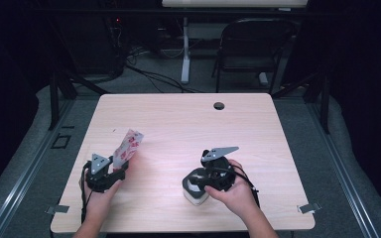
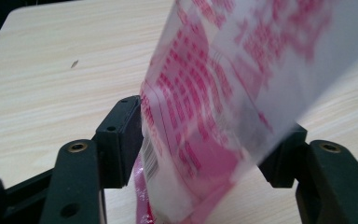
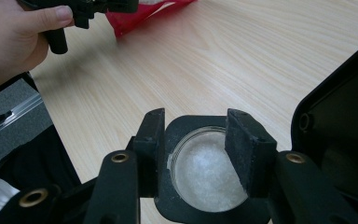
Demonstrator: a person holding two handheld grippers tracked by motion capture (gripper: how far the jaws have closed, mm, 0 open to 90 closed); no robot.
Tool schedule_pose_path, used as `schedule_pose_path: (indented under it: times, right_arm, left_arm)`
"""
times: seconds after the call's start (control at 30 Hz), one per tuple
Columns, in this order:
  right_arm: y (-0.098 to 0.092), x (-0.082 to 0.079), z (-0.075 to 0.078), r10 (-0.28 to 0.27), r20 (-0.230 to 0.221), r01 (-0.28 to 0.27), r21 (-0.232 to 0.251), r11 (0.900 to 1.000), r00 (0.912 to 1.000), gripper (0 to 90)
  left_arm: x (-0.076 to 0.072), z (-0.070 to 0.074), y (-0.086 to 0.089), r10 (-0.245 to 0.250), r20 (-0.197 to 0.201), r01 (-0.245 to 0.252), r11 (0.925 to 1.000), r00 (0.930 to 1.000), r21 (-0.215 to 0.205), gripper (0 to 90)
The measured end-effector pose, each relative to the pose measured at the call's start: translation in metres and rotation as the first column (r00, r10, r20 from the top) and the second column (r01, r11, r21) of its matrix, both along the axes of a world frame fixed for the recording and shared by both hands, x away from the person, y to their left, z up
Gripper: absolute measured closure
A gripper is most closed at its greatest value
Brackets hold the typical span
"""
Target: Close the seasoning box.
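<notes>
the high view takes in the whole pale wood-grain tabletop with a round hole near its far edge, the left gripper near the front left corner and the right gripper by the front edge, right of the middle; the left gripper view shows what that view cannot: the crinkly clear plastic packet, printed in pink lettering with a barcode strip, standing tilted between the black jaws. the packet leans against the left-hand pad while the other pad sits partly hidden behind it, so the jaws stand wide apart with the packet loose between them, and i cannot tell whether both pads touch it. the right gripper view looks down into a round container with a black collar and a clear rim, filled with white grainy stuff, its black hinged lid flipped up at the side; the jaws straddle its mouth, set against the rim on both sides. in the high view the container's body looks white and boxy
</notes>
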State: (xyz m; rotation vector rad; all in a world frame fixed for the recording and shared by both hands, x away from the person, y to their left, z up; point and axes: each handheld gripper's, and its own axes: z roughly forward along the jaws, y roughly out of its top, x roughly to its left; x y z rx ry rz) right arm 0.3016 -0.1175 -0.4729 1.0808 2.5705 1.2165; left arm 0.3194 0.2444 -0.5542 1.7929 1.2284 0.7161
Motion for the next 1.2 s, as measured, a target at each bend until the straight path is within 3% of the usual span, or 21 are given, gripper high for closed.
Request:
schedule_pose_path:
  times: [0.27,0.47,0.73,0.9,1.2]
  right_arm:
    - [-0.001,0.000,0.001,0.002,0.004,-0.002,-0.001,1.000,1.0000,57.8]
    - [-0.001,0.000,0.001,0.002,0.006,-0.002,-0.004,1.000,1.0000,57.7]
    - [-0.003,0.001,0.001,-0.001,0.002,0.001,-0.002,1.000,1.0000,57.4]
    - [-0.005,0.000,0.004,-0.012,0.014,0.012,0.013,1.000,0.9998,57.1]
    - [-0.007,-0.002,0.009,-0.010,0.023,0.009,0.008,1.000,0.9997,56.8]
  left_arm:
    - [-0.006,0.002,-0.020,-0.098,0.005,0.098,0.9942,0.9951,0.043,37.2]
    - [-0.009,-0.006,-0.039,-0.154,-0.017,0.155,0.9804,0.9879,0.121,37.2]
    - [-0.014,-0.009,-0.056,-0.199,-0.025,0.200,0.9687,0.9797,0.147,36.5]
    - [-0.019,-0.007,-0.067,-0.252,-0.026,0.252,0.9512,0.9675,0.178,36.3]
    - [-0.026,0.000,-0.080,-0.322,-0.035,0.324,0.9341,0.9460,0.150,36.7]
